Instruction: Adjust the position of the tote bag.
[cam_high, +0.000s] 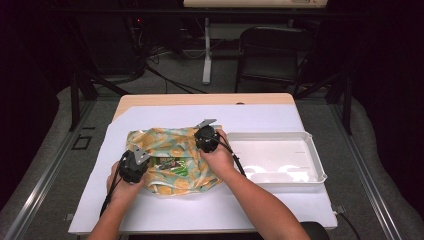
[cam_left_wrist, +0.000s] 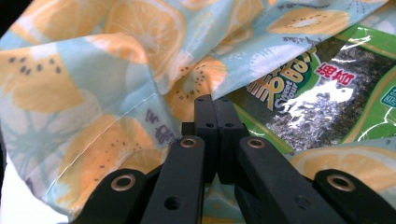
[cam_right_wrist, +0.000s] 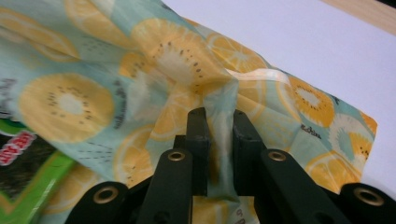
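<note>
Fruit-printed fabric, pale blue with orange slices and kiwi halves, makes up the bag lying crumpled near the middle of the white sheet that covers your surface. Your left gripper sits at the bag's left side, and in the left gripper view its jaws are pressed fully together, with the cloth bunched right against their tips; whether a fold is caught between them you cannot tell from that angle. Just beyond those tips a green snack packet with a dark, shiny panel lies in the bag's opening, and from the high view you can see it showing between your two hands. Your right gripper is at the bag's upper right edge; in the right gripper view a raised ridge of the fabric runs down between its jaws, which stand a little apart and pinch that fold. The same view shows a corner of the green packet at lower left. To the right of the bag, just beside your right hand, sits a white tray on the sheet, apart from the fabric.
</note>
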